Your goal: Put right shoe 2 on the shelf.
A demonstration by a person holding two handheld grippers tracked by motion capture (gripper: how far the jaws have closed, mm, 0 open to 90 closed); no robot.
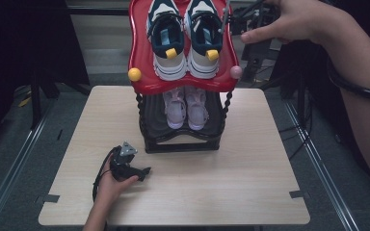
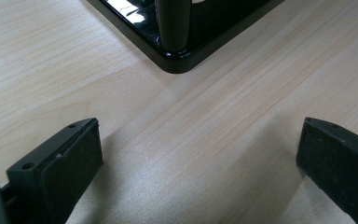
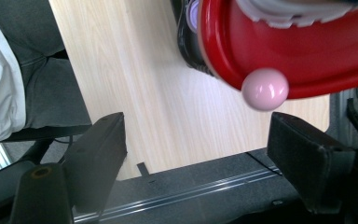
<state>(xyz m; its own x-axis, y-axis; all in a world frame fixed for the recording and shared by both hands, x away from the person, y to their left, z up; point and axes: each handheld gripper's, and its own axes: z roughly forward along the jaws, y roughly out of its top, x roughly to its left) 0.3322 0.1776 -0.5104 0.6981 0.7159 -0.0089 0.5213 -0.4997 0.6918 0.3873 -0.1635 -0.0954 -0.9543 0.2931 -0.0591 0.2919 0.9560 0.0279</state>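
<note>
Pale wooden table carries two-tier shoe rack | both shoe pairs already shelved | left hand-held gripper rested on table, spread, empty | right hand-held gripper raised beside red top tray, spread, nothing pinched.

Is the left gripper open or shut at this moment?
Open. In the left gripper view, the left gripper has its two black jaws standing far apart, with only bare wooden table between them, and they hold nothing.

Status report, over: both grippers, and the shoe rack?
Left gripper open, resting on wooden table. Right gripper open, raised beside red top shelf. Navy-white sneakers on top. Nothing blocking.
</note>
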